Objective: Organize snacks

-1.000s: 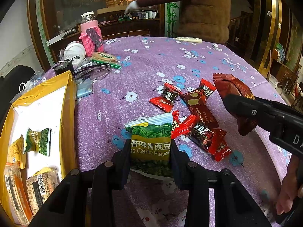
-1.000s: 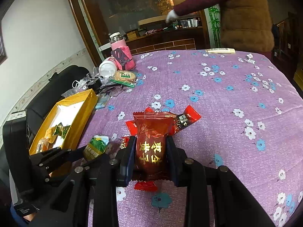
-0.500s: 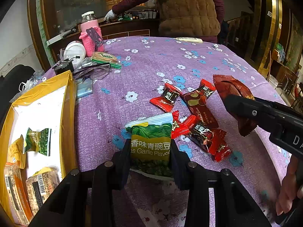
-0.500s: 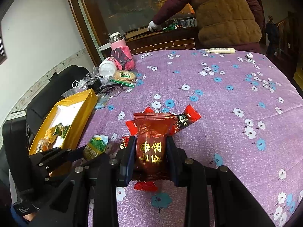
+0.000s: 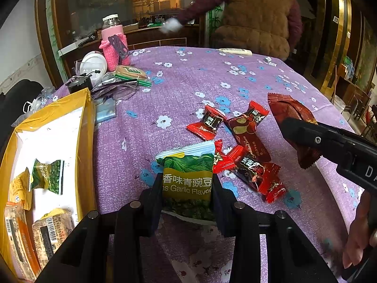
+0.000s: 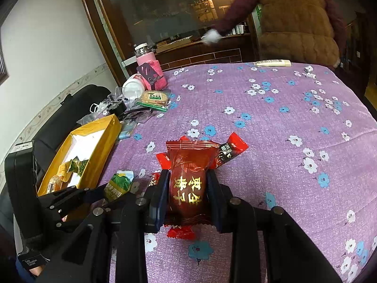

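The left gripper [image 5: 187,188] clamps a crinkly green garlic pea packet [image 5: 188,176] near the table's left edge, beside the yellow cardboard box [image 5: 84,141]. The right gripper [image 6: 187,188] grips a glossy dark-red pillow-shaped snack pack [image 6: 188,176] above foil-wrapped candies [image 5: 255,174] strewn on the purple floral tablecloth [image 6: 282,118]
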A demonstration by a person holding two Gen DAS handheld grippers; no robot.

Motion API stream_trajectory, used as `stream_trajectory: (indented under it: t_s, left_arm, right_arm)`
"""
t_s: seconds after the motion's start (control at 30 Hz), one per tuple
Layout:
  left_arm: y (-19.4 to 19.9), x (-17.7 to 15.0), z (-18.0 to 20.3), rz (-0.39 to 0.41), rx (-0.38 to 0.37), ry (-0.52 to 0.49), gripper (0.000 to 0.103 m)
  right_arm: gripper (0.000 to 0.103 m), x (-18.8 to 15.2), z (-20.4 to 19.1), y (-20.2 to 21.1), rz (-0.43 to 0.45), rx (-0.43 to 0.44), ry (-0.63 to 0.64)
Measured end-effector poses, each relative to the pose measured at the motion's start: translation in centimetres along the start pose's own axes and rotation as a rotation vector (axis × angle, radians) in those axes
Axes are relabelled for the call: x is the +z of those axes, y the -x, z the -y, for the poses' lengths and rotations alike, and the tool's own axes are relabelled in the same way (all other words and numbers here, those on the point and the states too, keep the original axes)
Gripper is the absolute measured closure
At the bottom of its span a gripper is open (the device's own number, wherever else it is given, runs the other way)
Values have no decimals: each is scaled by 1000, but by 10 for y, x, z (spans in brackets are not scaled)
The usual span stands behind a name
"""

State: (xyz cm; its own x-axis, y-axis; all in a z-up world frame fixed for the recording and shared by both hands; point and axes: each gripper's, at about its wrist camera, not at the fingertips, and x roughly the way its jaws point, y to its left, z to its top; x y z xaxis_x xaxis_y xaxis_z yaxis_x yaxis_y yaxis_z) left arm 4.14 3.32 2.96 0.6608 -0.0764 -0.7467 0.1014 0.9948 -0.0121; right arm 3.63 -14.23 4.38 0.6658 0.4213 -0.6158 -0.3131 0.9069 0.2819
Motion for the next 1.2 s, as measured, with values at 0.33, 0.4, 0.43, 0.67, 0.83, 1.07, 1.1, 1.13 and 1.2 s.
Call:
stream_trajectory:
  t_s: [0.33,0.4,0.43,0.67,0.83,1.07,1.1,1.13,1.2]
  left_arm:
    - [2,0,0,5,-2,3,64]
    - [2,0,0,5,-2,3,64]
    - [2,0,0,5,-3,4,64]
    - [4,1,-1,12,-4,10,64]
    - [6,2,-3,18,-6,17,64]
    - [9,3,-4,30,-13,22,64]
    - [9,3,-4,31,-14,22,64]
    - [8,3,-4,31,-14,23,64]
    - [9,3,-4,32,-13,27,64]
  right_arm:
    - [73,0,-1,-1,1,2,5]
    - [73,0,-1,0,2,4,4]
    - [73,0,-1,0,2,6,4]
    - [73,-1,-3,3,8,18,11]
    - [73,0,-5,4,11,29,18]
    - [73,0,-7,3,9,33,23]
    - [73,0,-7,3,11,34,22]
    - [73,0,-7,3,14,35,19]
    - [73,0,-6,3,18,35,16]
